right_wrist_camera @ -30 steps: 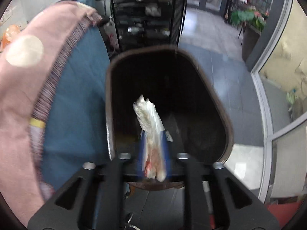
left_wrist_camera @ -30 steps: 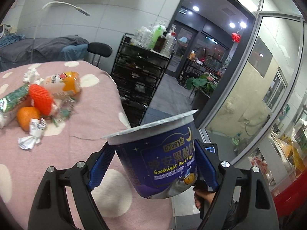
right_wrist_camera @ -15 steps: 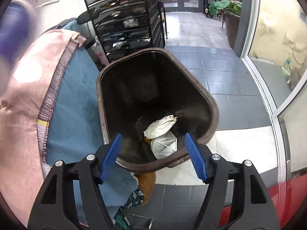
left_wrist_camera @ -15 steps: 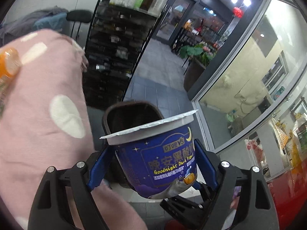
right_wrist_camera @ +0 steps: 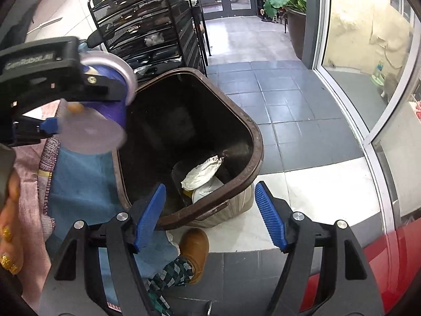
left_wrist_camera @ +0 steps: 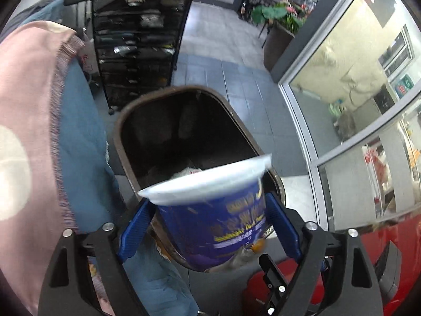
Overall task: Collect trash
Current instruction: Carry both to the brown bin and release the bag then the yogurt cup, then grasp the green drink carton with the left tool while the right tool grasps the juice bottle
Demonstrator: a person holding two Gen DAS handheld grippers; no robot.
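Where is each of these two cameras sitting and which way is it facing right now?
Left wrist: rides the left gripper, looking down along its blue fingers into the brown trash bin; the yogurt cup is clamped between them.
Right wrist: rides the open right gripper, looking down at the bin and the crumpled trash inside; the person's shoe and fingers show.
Shared: the bin, the cup, the left gripper, black rack and pink cloth.

Left gripper [left_wrist_camera: 208,226] is held closed w/ fingers [left_wrist_camera: 280,227] pressed inward on both sides; right gripper [right_wrist_camera: 210,216] is held spread wide, fingers [right_wrist_camera: 271,218] apart.
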